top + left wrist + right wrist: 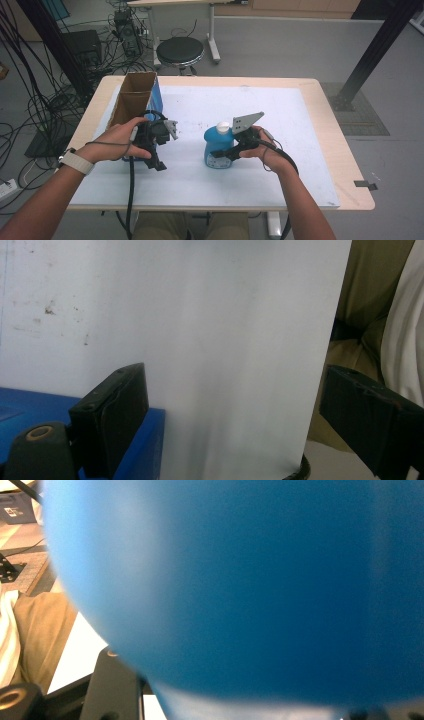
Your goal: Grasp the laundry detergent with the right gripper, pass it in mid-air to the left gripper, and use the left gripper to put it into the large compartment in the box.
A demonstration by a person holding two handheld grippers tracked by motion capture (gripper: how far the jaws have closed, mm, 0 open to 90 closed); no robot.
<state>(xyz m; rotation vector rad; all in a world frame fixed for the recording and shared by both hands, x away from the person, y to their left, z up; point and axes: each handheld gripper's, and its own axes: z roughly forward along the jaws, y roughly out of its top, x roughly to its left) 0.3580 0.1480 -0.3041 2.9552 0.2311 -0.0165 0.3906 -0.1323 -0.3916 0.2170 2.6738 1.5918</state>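
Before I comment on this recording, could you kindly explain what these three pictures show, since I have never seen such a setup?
A person works at a table, each hand holding a hand-operated gripper. One picture looks down from above; the other two come from cameras riding on the grippers. On the white mat stand an open cardboard box and a blue bottle with a white cap. The right gripper is at the bottle, apparently holding it, which looms blue in its camera. The left gripper is beside the box with its fingers apart, holding nothing.

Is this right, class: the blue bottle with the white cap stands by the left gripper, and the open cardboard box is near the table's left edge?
Wrong gripper. The high view shows the blue bottle at the right gripper; the left gripper is beside the cardboard box.
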